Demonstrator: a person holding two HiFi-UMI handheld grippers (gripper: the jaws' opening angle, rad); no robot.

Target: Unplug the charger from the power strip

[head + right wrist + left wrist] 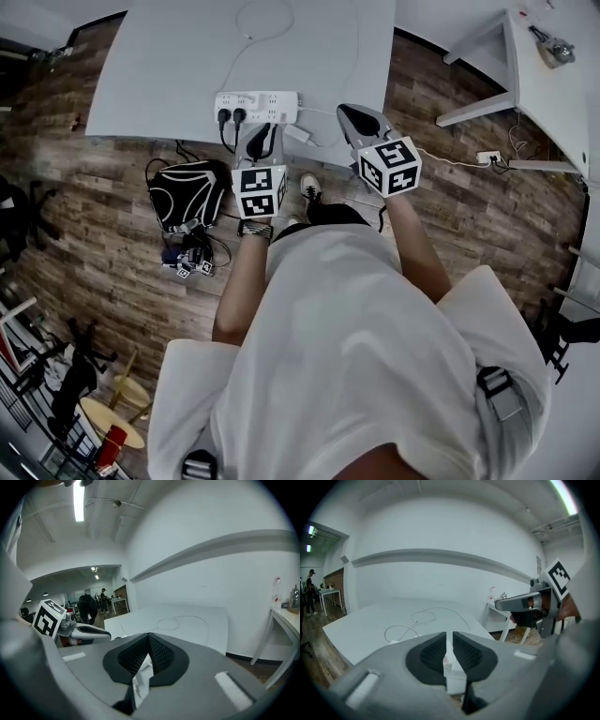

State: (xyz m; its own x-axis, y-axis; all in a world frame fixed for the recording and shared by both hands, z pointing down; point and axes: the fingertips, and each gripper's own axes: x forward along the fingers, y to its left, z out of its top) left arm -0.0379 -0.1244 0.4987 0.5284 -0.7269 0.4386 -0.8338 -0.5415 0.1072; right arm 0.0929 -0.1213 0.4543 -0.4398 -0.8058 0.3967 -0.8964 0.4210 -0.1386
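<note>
A white power strip (258, 101) lies at the near edge of the white table (169, 75), with two black plugs (230, 116) in its left end. A small white charger (298, 134) lies just right of the strip's front, a thin cable running off it. My left gripper (263, 131) (449, 641) hovers over the strip's front edge; its jaws stand a narrow slit apart and pinch nothing. My right gripper (349, 112) (149, 641) hangs to the right of the charger, tips touching. A white piece shows under its tips; I cannot tell whether it is held.
A loose white cable (262, 19) (417, 620) curls on the table's far part. A black bag (187, 192) and a tangle of cables sit on the wooden floor at the left. A second white table (544, 84) and a floor socket (487, 157) are at the right.
</note>
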